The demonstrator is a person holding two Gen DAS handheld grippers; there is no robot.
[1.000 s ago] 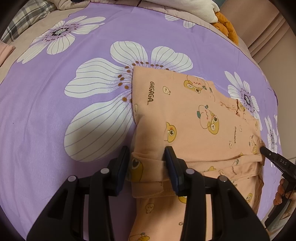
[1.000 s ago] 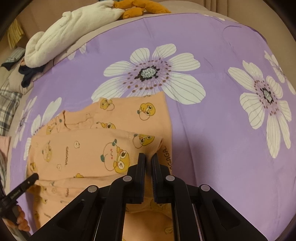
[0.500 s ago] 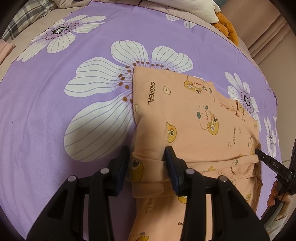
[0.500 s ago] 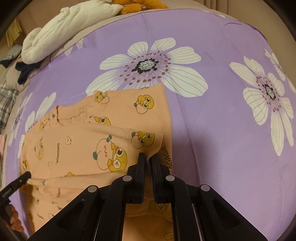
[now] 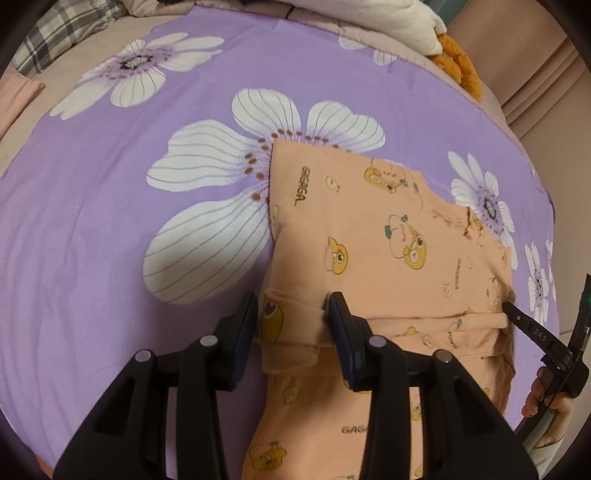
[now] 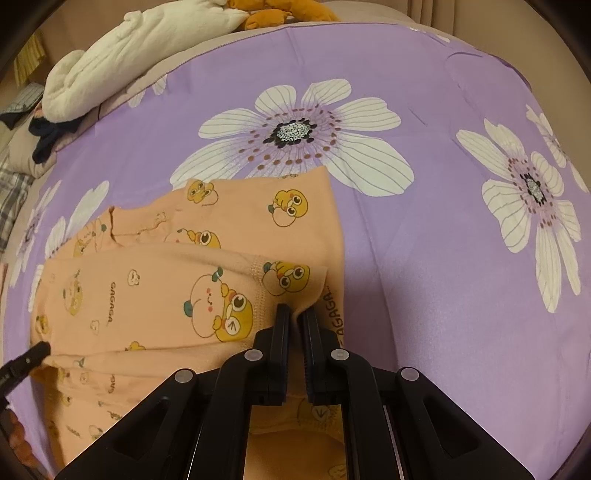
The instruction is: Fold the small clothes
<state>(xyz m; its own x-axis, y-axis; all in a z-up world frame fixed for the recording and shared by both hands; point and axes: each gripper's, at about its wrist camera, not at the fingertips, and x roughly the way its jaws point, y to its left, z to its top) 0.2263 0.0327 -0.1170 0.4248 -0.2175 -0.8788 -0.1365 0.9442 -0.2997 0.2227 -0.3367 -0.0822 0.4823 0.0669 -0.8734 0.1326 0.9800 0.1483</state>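
Note:
A small peach garment (image 5: 369, 236) printed with cartoon ducks lies on the purple flowered sheet (image 5: 110, 229). Its near part is folded over the rest. My left gripper (image 5: 291, 310) is open, its fingers standing either side of the folded edge at the garment's left side. My right gripper (image 6: 294, 315) is shut on the folded corner of the garment (image 6: 166, 295) at its right side. The right gripper's tip also shows in the left wrist view (image 5: 517, 314), and the left gripper's tip shows in the right wrist view (image 6: 37, 350).
A white plush blanket (image 6: 140, 48) and an orange soft toy (image 6: 288, 14) lie at the far edge of the bed. Plaid cloth (image 5: 62, 33) and dark clothing (image 6: 51, 136) lie at the far left. A beige curtain (image 5: 546, 81) hangs beyond.
My right gripper has carried its corner of the fold a little farther over the garment. My left gripper has stayed open around the edge.

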